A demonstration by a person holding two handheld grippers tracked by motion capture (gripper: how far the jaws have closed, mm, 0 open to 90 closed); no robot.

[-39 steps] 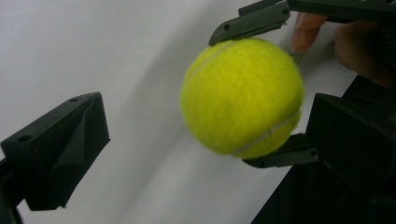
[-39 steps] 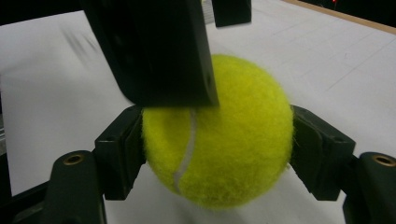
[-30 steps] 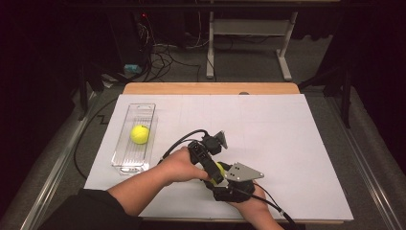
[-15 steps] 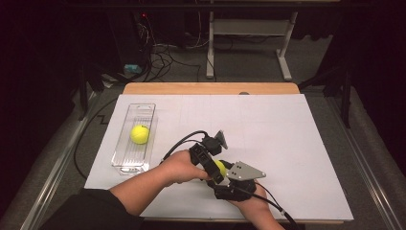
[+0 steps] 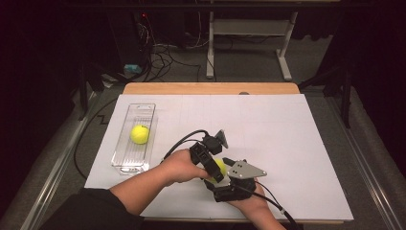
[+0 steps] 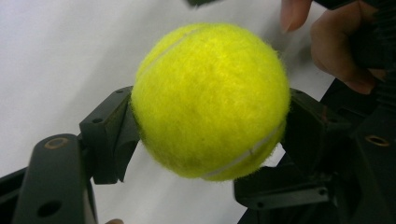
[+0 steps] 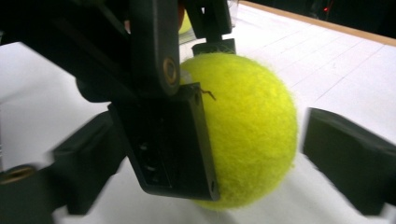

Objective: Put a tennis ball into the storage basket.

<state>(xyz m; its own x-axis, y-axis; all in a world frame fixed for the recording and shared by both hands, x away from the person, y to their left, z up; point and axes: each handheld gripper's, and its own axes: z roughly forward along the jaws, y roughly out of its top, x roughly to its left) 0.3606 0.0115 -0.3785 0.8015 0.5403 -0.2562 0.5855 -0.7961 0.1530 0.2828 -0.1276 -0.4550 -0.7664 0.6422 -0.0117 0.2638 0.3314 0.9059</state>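
A yellow tennis ball (image 5: pixel 219 167) (image 6: pixel 210 100) (image 7: pixel 252 130) is held just above the white table near its front edge, where both grippers meet. My left gripper (image 5: pixel 214 168) (image 6: pixel 210 137) is shut on it, one jaw pressed to each side. One of its black fingers (image 7: pixel 166 140) covers the ball's left half in the right gripper view. My right gripper (image 5: pixel 226 176) (image 7: pixel 217 156) stands open around the same ball, with a gap showing between the ball and its right-hand jaw. A second tennis ball (image 5: pixel 140 134) lies in a clear plastic tray (image 5: pixel 125 163) at the left.
White paper (image 5: pixel 297 143) covers the table, with a bare wooden strip (image 5: pixel 210 88) along the far edge. Cables (image 5: pixel 165 52) and table legs (image 5: pixel 287 48) stand on the dark floor beyond. Black cables trail from both grippers.
The left hand and gripper have shifted slightly down and right, closer over the ball at the right gripper. The tray and its ball have not moved.
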